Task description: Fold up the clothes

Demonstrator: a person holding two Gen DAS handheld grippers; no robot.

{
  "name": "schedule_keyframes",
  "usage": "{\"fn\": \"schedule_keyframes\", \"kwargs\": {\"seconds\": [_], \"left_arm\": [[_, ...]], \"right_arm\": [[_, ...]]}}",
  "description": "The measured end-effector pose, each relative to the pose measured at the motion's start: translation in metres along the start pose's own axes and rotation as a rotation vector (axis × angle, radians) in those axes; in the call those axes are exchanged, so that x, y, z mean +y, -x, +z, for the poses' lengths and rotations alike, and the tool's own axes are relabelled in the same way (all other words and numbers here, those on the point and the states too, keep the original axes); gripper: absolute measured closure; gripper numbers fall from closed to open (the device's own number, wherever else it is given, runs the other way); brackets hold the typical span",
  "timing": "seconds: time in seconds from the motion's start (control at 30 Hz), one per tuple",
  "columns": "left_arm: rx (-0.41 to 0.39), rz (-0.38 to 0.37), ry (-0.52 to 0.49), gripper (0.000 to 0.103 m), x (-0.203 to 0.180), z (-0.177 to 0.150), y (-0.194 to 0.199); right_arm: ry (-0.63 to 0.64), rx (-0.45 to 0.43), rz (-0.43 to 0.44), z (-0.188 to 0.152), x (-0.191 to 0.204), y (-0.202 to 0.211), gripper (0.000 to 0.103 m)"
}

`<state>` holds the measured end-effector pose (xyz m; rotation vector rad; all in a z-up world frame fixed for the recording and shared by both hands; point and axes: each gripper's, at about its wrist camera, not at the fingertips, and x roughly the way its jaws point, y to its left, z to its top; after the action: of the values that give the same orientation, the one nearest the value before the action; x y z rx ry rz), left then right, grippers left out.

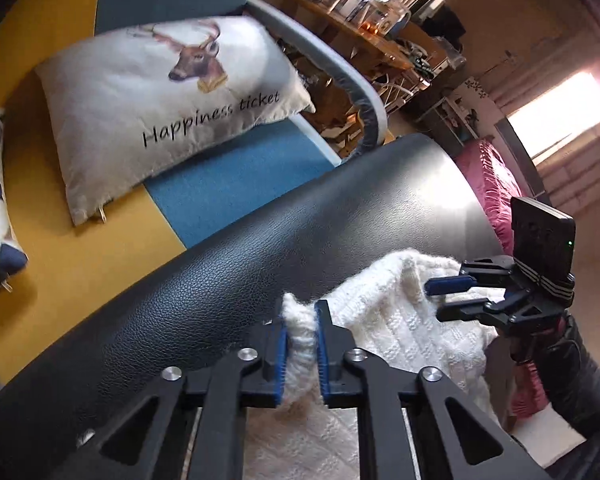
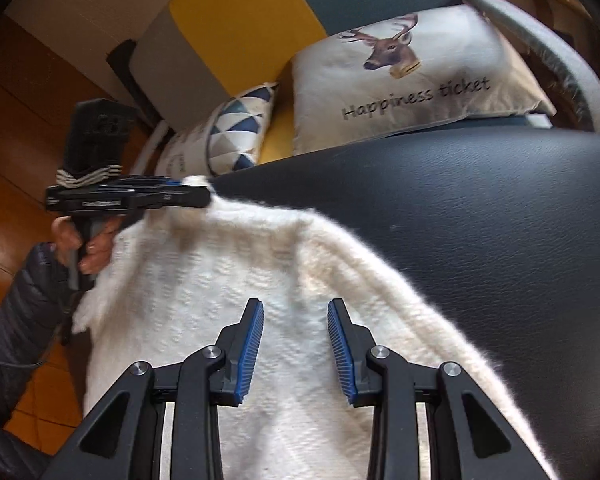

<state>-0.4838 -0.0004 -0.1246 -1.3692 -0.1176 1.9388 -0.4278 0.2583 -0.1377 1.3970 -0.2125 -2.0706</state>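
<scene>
A black leather-textured surface [image 2: 500,240] fills the middle and right of the right wrist view, and the white knitted garment [image 2: 228,280] is draped over its near edge, spreading from the centre to the lower left of that frame. Behind it, in the upper part of both views, a deer-print cushion [image 1: 160,92] and a cushion with blue triangles [image 2: 236,132] are seen on a yellow and blue seat [image 1: 228,184].

The left gripper [image 1: 302,344], at the bottom centre of its own view, is clenched on a bunched corner of the garment, with wool squeezed between the blue pads [image 1: 282,364]. The right gripper [image 2: 296,344] is released, its jaws spread above the knit at the bottom centre of its view, and nothing is held by it. A hand [image 2: 86,244] in a dark padded sleeve [image 2: 16,312] is seen on the left gripper's handle at the left edge.

The fold is judged to be at an early stage. With only one corner gripped, the fabric could be dragged off the smooth surface towards the floor at lower left. A loose, fluffy knit may also slip from the pads, or more than one layer may be caught by the right gripper, so that a crooked fold would result.
</scene>
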Motion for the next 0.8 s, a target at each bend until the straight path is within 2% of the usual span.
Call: {"fn": "schedule_keyframes", "kwargs": {"seconds": [0.07, 0.13, 0.27, 0.3, 0.37, 0.47, 0.57, 0.6, 0.63, 0.67, 0.7, 0.73, 0.8], "left_arm": [[-0.107, 0.013, 0.015, 0.093, -0.001, 0.0, 0.013], [-0.151, 0.064, 0.04, 0.094, 0.0, 0.003, 0.012], [-0.102, 0.217, 0.01, 0.095, -0.004, 0.002, -0.023], [-0.105, 0.24, 0.009, 0.095, -0.003, 0.0, -0.029], [-0.119, 0.232, 0.036, 0.095, 0.0, 0.0, -0.029], [-0.157, 0.169, 0.114, 0.089, 0.007, -0.003, -0.003], [-0.205, 0.102, 0.195, 0.075, 0.015, -0.008, 0.028], [-0.231, 0.085, 0.224, 0.065, 0.019, -0.012, 0.045], [-0.253, 0.091, 0.241, 0.057, 0.023, -0.018, 0.061], [-0.271, 0.113, 0.247, 0.055, 0.026, -0.025, 0.077], [-0.281, 0.142, 0.241, 0.055, 0.027, -0.033, 0.089], [-0.285, 0.176, 0.225, 0.054, 0.027, -0.043, 0.098], [-0.292, 0.225, 0.195, 0.055, 0.027, -0.063, 0.114]], "right_arm": [[0.034, -0.01, -0.062, 0.004, 0.003, -0.004, 0.07], [0.064, -0.04, -0.197, 0.006, 0.007, -0.01, 0.078], [0.11, -0.079, -0.307, -0.003, 0.017, -0.016, 0.079], [0.114, -0.082, -0.324, -0.005, 0.018, -0.017, 0.079], [0.11, -0.085, -0.326, -0.005, 0.017, -0.017, 0.079], [0.07, -0.088, -0.289, -0.002, 0.01, -0.014, 0.079], [0.066, -0.104, -0.241, -0.005, 0.008, -0.009, 0.077], [0.058, -0.103, -0.23, -0.005, 0.007, -0.007, 0.076], [0.044, -0.1, -0.228, -0.005, 0.007, -0.003, 0.076], [0.03, -0.118, -0.217, -0.004, 0.01, 0.003, 0.076], [0.034, -0.151, -0.157, -0.001, 0.016, 0.011, 0.073], [0.047, -0.165, -0.044, 0.003, 0.025, 0.016, 0.073], [0.052, -0.112, 0.203, 0.019, 0.046, 0.011, 0.069]]}}
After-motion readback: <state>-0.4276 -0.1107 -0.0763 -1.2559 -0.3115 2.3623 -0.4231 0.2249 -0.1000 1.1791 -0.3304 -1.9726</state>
